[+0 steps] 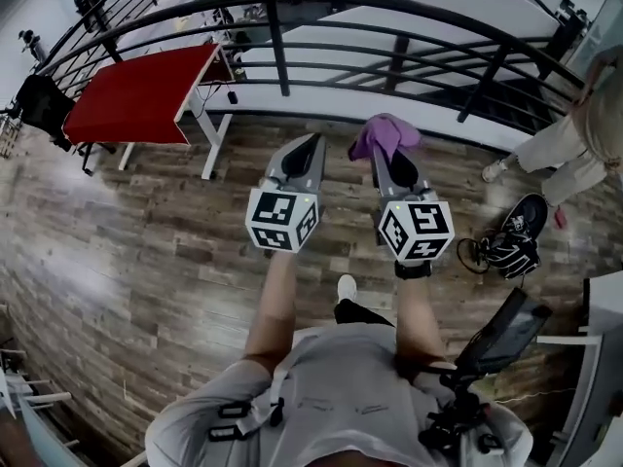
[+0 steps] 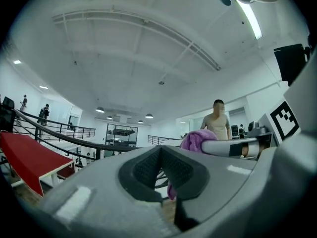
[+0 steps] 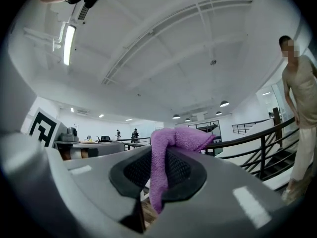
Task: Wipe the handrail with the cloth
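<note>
A black curved handrail (image 1: 389, 8) with several lower bars runs across the top of the head view. My right gripper (image 1: 389, 159) is shut on a purple cloth (image 1: 384, 136), which bunches over its tips; in the right gripper view the cloth (image 3: 171, 155) hangs down between the jaws. My left gripper (image 1: 304, 154) is held beside it, shut with nothing in it; the cloth (image 2: 194, 140) shows past its jaws to the right. Both grippers are held short of the rail, over the wooden floor. The rail (image 3: 257, 135) shows at the right of the right gripper view.
A red table (image 1: 141, 95) stands at the left by the rail. A person (image 1: 574, 134) stands at the right, also visible as a person (image 3: 299, 103) close to the rail. A black bag and helmet (image 1: 511, 241) lie on the floor at the right. A stand (image 1: 496, 339) is near my right side.
</note>
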The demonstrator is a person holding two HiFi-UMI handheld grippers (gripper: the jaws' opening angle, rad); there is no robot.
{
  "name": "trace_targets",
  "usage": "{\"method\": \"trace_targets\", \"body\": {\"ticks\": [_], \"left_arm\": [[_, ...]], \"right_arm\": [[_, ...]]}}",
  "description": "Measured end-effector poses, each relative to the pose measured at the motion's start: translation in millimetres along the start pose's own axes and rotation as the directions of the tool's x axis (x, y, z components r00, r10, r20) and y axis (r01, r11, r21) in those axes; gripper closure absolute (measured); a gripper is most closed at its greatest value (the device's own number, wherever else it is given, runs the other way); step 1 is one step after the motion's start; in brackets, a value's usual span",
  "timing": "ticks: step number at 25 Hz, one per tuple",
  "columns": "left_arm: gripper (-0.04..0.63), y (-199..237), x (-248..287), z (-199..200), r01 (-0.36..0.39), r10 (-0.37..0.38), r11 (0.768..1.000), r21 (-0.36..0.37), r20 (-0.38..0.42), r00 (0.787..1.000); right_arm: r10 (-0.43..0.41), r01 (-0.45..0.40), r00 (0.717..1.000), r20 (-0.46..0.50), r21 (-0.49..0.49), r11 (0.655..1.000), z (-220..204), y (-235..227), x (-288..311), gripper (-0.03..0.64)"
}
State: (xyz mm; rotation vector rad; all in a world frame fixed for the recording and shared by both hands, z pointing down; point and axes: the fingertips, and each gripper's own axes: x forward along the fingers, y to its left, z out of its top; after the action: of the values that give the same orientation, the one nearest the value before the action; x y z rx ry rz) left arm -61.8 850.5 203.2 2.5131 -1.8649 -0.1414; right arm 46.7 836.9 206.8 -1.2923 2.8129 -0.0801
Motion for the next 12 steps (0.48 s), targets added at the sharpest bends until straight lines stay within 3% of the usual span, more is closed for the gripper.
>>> {"method": "trace_targets", "body": {"ticks": [3,7,12], "left_arm": [[0.598,9.2,37.4,13.2,-0.012,0.012,1.000,0.020,0.012,1.000],[0.597,19.6,81.1,20.2,-0.021,0.021,1.000,-0.008,0.015,1.000],[0.597,30.1,111.7,16.9,-0.072,0.072,0.997,0.008,0.012,0.997]], "right_arm": [[0.025,-0.026,0.999,0.026,0.045,0.999,12.4,-27.8,33.9,0.572],[0.063,-0.068,0.996,0.060,0.089,0.994,29.6,-60.1,67.3,0.572],[0.085,-0.091,0.994,0.064,0.088,0.992,28.2,-90.1,90.9,0.572]]}}
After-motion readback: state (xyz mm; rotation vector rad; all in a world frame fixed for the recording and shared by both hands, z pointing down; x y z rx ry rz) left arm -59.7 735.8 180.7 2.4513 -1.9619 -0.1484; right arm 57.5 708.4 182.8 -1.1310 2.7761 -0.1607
